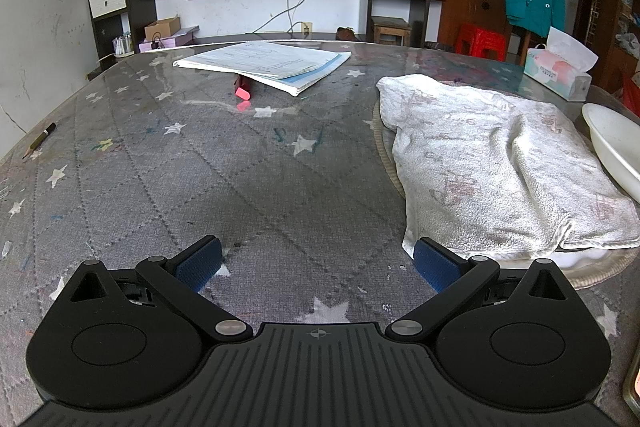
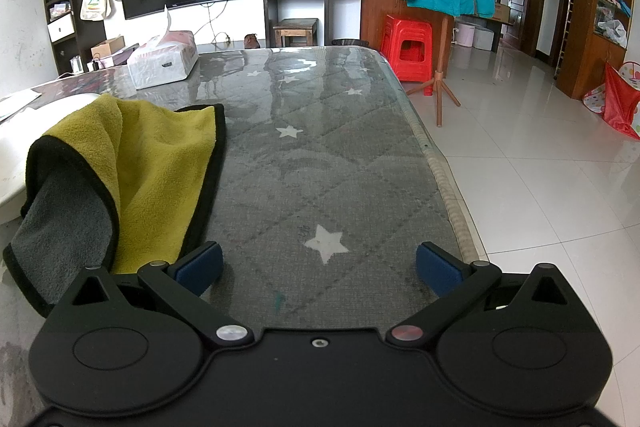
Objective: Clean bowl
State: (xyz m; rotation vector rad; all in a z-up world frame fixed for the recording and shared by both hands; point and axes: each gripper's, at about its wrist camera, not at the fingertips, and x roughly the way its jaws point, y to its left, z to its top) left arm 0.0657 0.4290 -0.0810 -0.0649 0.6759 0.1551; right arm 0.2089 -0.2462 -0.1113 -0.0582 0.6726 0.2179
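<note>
Bowl (image 1: 616,143), white, sat on the worktop (image 1: 240,167) at the far right edge of the left wrist view, just beside the white towel (image 1: 492,163), w/ towel's right edge touching or nearly touching its rim. Left tool (image 1: 318,263) was released, 2 blue pads (image 1: 200,263) spread wide, nothing btwn them, low over worktop left of the towel. Papers (image 1: 272,65) lay beyond the towel, tissue box (image 1: 560,67) behind bowl. In the right wrist view, bowl (image 2: 10,163) showed at left, partly under a yellow-grey cloth (image 2: 152,167) draped over its rim. Right tool (image 2: 319,263) was also released, empty, right of the cloth.
</note>
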